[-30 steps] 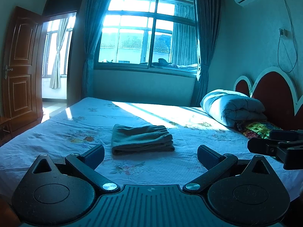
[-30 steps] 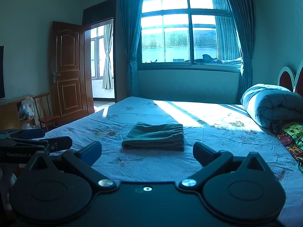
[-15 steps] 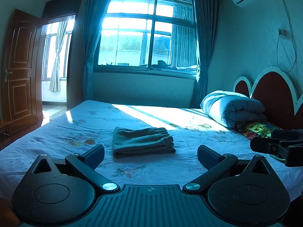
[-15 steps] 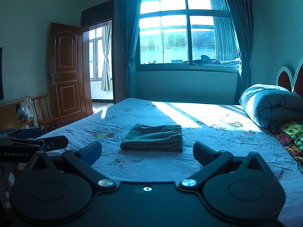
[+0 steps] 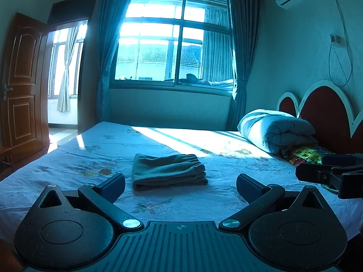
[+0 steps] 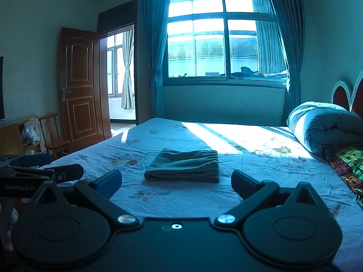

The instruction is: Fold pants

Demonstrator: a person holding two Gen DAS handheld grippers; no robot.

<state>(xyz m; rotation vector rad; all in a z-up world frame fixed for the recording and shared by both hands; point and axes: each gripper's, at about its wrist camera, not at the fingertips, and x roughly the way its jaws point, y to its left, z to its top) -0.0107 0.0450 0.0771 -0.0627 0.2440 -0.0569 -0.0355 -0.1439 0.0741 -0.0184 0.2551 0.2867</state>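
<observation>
The grey-green pants point(image 5: 169, 171) lie folded in a neat flat rectangle in the middle of the bed point(image 5: 68, 163), waistband to the right. They also show in the right wrist view point(image 6: 185, 166). My left gripper point(image 5: 180, 184) is open and empty, held back from the pants above the near edge of the bed. My right gripper point(image 6: 176, 180) is open and empty too, level with the left one. Each gripper shows at the edge of the other's view: the right one point(image 5: 331, 174) and the left one point(image 6: 40, 174).
A rolled blue duvet point(image 5: 274, 129) and a colourful cloth point(image 5: 304, 154) lie at the headboard point(image 5: 324, 111) on the right. A wooden chair point(image 6: 55, 140) and an open door point(image 6: 78, 86) stand to the left. A window point(image 6: 224, 34) is beyond the bed.
Both grippers have tilted slightly, so the pants sit a little higher in the views. The pants have not moved and both grippers stay open.
</observation>
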